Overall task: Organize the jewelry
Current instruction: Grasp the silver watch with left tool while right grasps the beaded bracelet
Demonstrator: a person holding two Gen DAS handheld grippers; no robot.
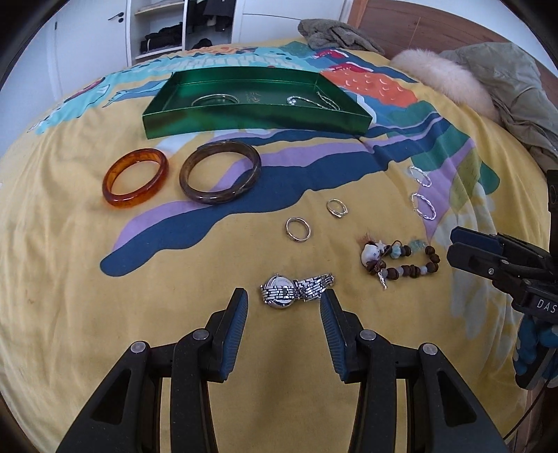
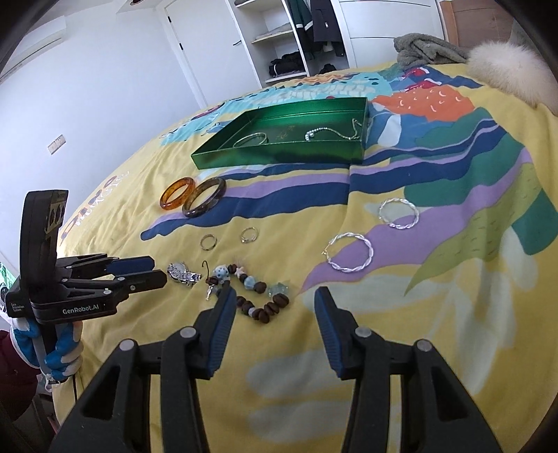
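A green tray (image 1: 244, 122) lies on the bed with a thin silver bangle (image 1: 215, 99) and a silver chain (image 1: 310, 101) inside. In front lie an orange bangle (image 1: 135, 177), a brown bangle (image 1: 220, 172), two small rings (image 1: 298, 229) (image 1: 337, 208), two silver hoop earrings (image 1: 420, 176) (image 1: 423, 205), a beaded bracelet (image 1: 401, 261) and a silver watch (image 1: 296, 291). My left gripper (image 1: 284, 306) is open, just short of the watch. My right gripper (image 2: 275, 303) is open, the beaded bracelet (image 2: 258, 296) just ahead by its left finger.
The bed cover (image 1: 104, 278) is yellow with coloured patterns. A coat with a fur collar (image 1: 450, 80) and a grey garment (image 1: 334, 33) lie at the far right. A wardrobe (image 2: 286, 38) stands beyond the bed.
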